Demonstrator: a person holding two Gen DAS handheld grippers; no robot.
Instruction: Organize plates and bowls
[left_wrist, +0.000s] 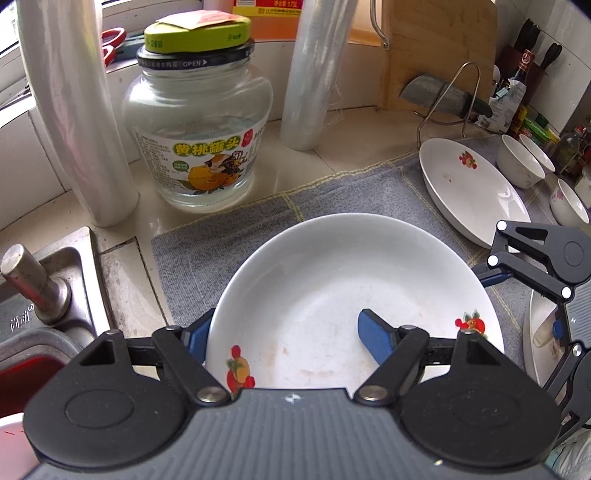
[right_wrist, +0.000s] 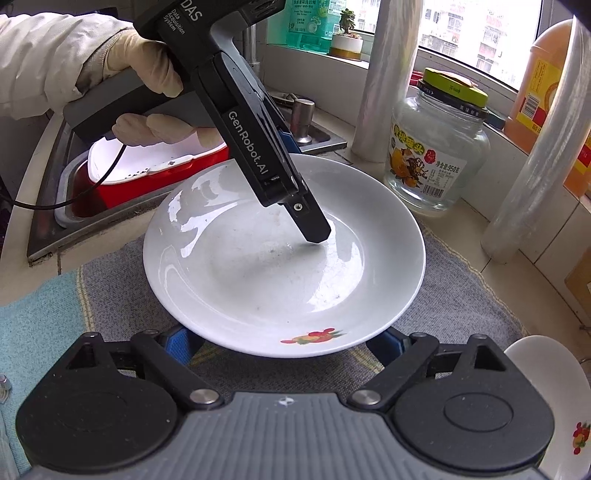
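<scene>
A white plate (left_wrist: 332, 280) (right_wrist: 258, 266) with fruit prints sits in the middle over the grey cloth (left_wrist: 229, 240). My left gripper (left_wrist: 286, 328) straddles its rim: one blue finger is outside the edge and the other finger (right_wrist: 316, 230) rests inside the dish, so it is shut on the plate. My right gripper (right_wrist: 282, 347) stands open at the opposite side. Its two blue fingers reach under the plate's near rim and their tips are hidden. A second plate (left_wrist: 469, 188) and three bowls (left_wrist: 517, 162) lie at the right. A third plate (right_wrist: 565, 398) is beside my right gripper.
A glass jar (left_wrist: 199, 140) with a green lid stands behind the plate, between two wrapped white posts (left_wrist: 74, 110). The sink (left_wrist: 44, 295) with a red basin (right_wrist: 147, 173) lies left. A cutting board (left_wrist: 436, 48) and a cleaver (left_wrist: 443, 96) stand at the back. A gloved hand (right_wrist: 147, 62) holds the left gripper.
</scene>
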